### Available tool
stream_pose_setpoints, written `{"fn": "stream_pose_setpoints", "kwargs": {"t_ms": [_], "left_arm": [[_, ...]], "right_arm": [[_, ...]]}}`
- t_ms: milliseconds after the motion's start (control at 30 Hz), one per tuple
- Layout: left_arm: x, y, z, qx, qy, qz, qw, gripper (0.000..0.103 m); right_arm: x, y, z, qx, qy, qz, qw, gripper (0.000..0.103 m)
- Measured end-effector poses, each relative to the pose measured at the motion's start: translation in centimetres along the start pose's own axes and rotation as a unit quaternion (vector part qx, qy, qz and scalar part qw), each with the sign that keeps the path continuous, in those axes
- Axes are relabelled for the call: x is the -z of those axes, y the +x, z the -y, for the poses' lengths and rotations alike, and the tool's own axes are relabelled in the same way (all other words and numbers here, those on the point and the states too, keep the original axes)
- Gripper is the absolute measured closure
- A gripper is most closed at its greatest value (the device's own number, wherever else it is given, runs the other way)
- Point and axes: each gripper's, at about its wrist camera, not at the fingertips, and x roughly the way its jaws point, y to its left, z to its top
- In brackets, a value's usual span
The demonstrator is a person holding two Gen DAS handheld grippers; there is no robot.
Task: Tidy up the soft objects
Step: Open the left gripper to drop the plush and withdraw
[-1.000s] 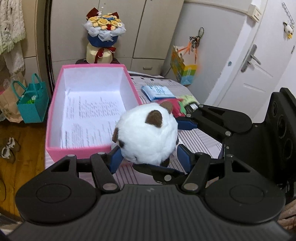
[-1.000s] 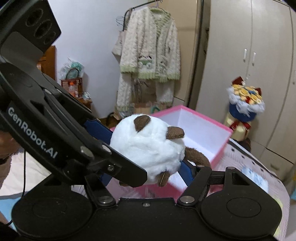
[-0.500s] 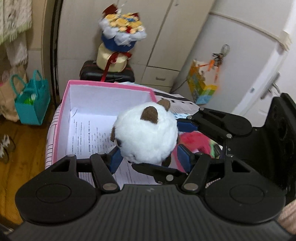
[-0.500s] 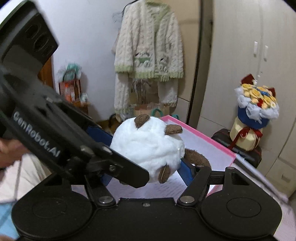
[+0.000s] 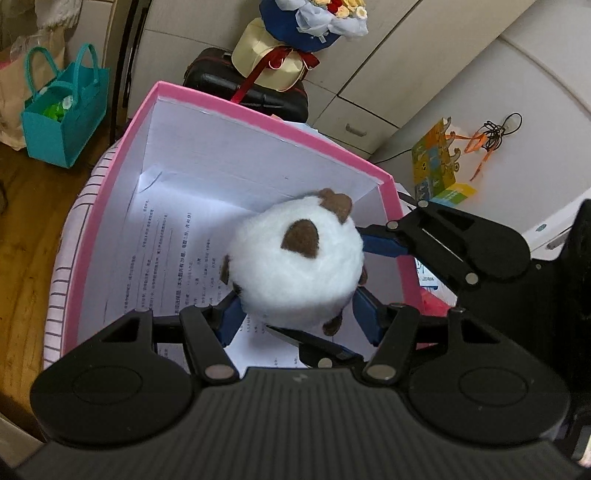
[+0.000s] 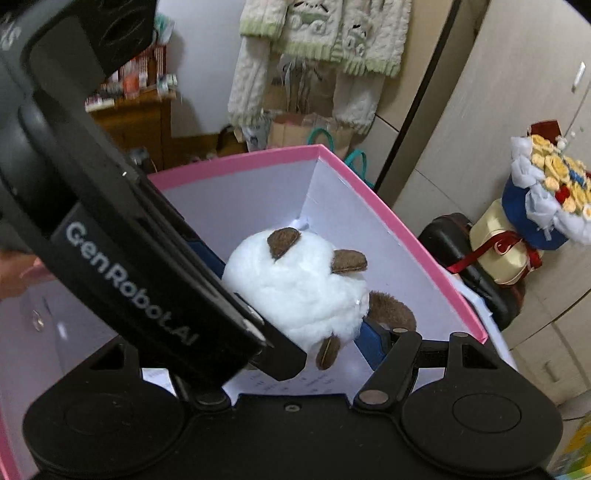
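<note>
A round white plush (image 5: 295, 269) with brown ears and feet hangs over the inside of the pink box (image 5: 258, 122), toward its right end. My left gripper (image 5: 297, 315) is shut on it, blue pads (image 5: 229, 321) pressing its lower sides. My right gripper (image 6: 295, 332) is also shut on the plush (image 6: 295, 291), gripping crosswise; one of its blue fingers (image 5: 380, 243) shows at the toy's right in the left wrist view. In the right wrist view the left gripper's black body (image 6: 129, 258) hides my right gripper's left finger. Printed paper (image 5: 159, 266) lines the box floor.
The box (image 6: 236, 162) sits on a striped pink cover (image 5: 62, 258). Behind it stand a black case (image 5: 251, 88) and a flower bouquet (image 5: 314, 22). A teal bag (image 5: 62, 122) is on the wood floor at left. A colourful paper bag (image 5: 439, 162) hangs at right.
Both grippers carried the plush from the box's near side to over its inside and sank lower. The left wrist view now looks down into the box.
</note>
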Motion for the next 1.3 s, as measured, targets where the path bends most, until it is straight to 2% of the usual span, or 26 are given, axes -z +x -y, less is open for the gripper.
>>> {"fn": "stream_pose_setpoints", "kwargs": {"t_ms": [300, 467, 533, 633, 900, 1133, 1300], "left_arm": [[0.1, 0.6, -0.1, 0.021, -0.003, 0.007, 0.9998, 0.042], [0.1, 1.2, -0.3, 0.028, -0.014, 0.004, 0.9995, 0.052], [0.2, 1.4, -0.3, 0.027, -0.018, 0.004, 0.9995, 0.053], [0.5, 0.8, 0.2, 0.022, -0.003, 0.011, 0.9997, 0.053], [2.5, -4.5, 2.8, 0.010, 0.075, 0.056, 0.9955, 0.052], [6.8, -9.5, 6.8, -0.017, 0.169, 0.083, 0.9820, 0.049], [10.0, -12.0, 9.7, -0.037, 0.223, 0.083, 0.9705, 0.047]], "right_arm": [[0.6, 1.6, -0.2, 0.085, -0.018, -0.042, 0.995, 0.030], [0.9, 1.1, -0.6, 0.111, -0.029, -0.021, 0.993, 0.029], [1.0, 0.2, -0.6, 0.097, -0.023, -0.008, 0.995, 0.035], [1.6, -1.3, -0.6, 0.076, -0.008, 0.005, 0.997, 0.037], [5.0, -8.6, -1.6, 0.056, 0.049, 0.068, 0.995, 0.036], [8.2, -14.1, -1.1, 0.042, 0.124, 0.083, 0.988, 0.036], [10.7, -17.3, -1.5, 0.033, 0.156, 0.090, 0.983, 0.036]]}}
